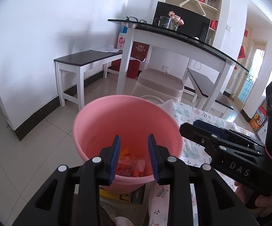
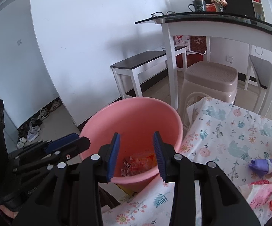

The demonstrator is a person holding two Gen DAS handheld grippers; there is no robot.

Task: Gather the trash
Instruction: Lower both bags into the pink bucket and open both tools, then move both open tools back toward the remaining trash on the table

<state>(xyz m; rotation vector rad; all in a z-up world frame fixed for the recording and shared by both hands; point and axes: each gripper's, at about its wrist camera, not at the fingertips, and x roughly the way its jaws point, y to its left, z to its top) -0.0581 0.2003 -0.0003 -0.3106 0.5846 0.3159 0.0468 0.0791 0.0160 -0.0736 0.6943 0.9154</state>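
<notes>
- Left wrist view: left tongs [image 1: 134, 137] gape empty over one pink bucket [image 1: 105, 116] at the floral tabletop's [image 1: 190, 150] left edge; orange wrappers [image 1: 130, 163] lie inside. The right tongs [image 1: 189, 125], marked "DAS", hover beside.
- Right wrist view: right tongs [image 2: 136, 134] parted, empty, above the bucket; one purple wrapper [image 2: 264, 166] and one pink packet [image 2: 264, 194] remain near the tabletop's right edge.

The tongs [image 1: 134, 137] hide part of the crumpled wrappers [image 1: 131, 164] in the bucket [image 1: 98, 116].

- my bucket [image 2: 136, 116] is plain pink, orange-red wrappers [image 2: 139, 163] inside
- cloth [image 2: 230, 131] is white with teal and pink florals
- purple wad [image 2: 264, 166] near its right edge
</notes>
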